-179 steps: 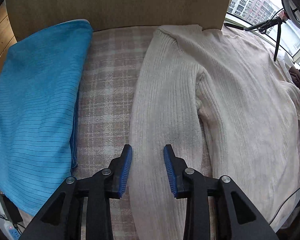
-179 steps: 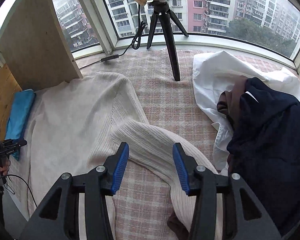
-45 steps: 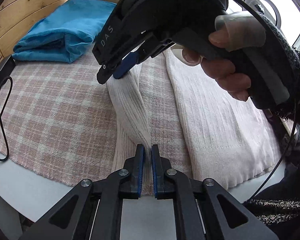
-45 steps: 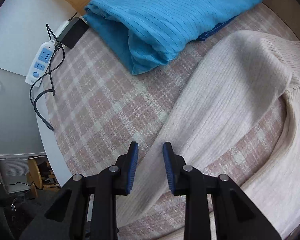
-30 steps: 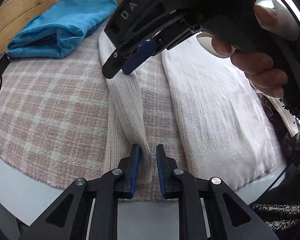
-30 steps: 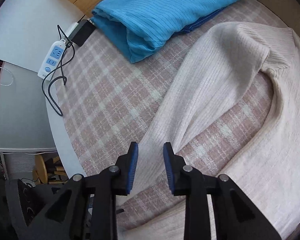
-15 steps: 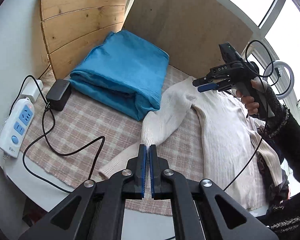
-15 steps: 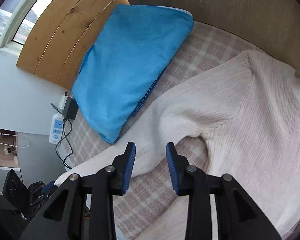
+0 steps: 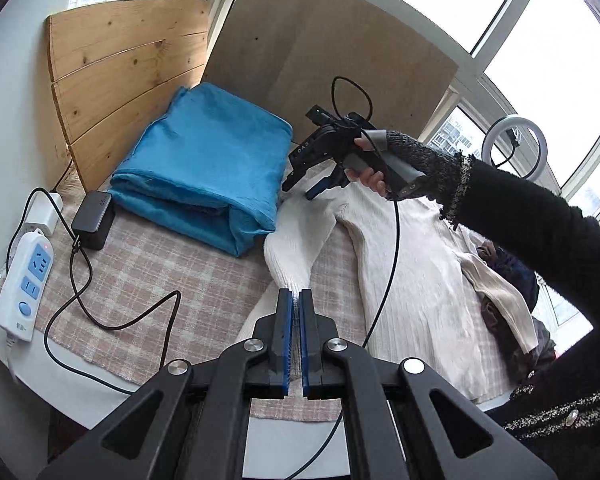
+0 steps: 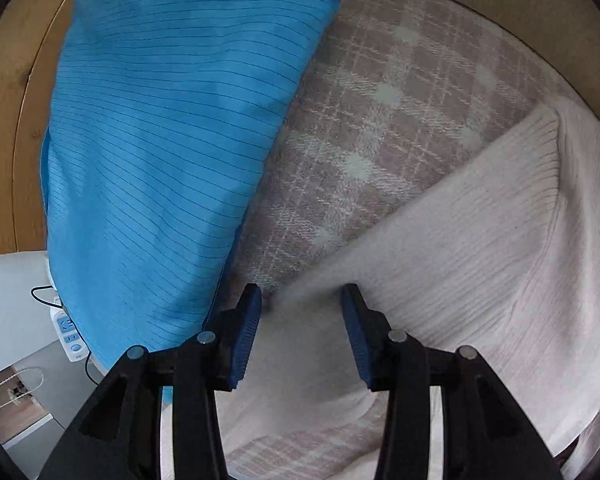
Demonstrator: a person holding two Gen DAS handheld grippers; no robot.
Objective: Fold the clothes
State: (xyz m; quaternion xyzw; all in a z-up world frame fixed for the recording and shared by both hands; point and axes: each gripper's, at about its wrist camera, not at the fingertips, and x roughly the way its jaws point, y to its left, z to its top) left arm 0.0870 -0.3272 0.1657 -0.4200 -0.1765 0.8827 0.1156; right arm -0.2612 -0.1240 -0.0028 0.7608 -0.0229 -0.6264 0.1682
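Two grippers over one cream sweater [image 9: 412, 264], spread on checked cloth [image 9: 160, 264].

Hard to make out: sleeve [image 9: 296, 236] end, hidden behind left gripper [image 9: 295, 300], jaws pressed together on what looks like that sleeve, pulled up from the cloth. Cut off at right edge: dark clothes pile [image 9: 512, 276], half under the sleeved arm [image 9: 540, 232]. Right gripper [image 10: 302, 300] held low over the sweater's shoulder end, jaws opening, blurred cream knit between the blue pads [image 10: 246, 332], not pinched. Folded blue cloth [image 10: 172, 128] just beside on the left, touching the sleeve. Power strip [image 9: 24, 280], black adapter [image 9: 94, 216] and cable [image 9: 100, 320] along table edge; wooden boards [image 9: 132, 56] behind.
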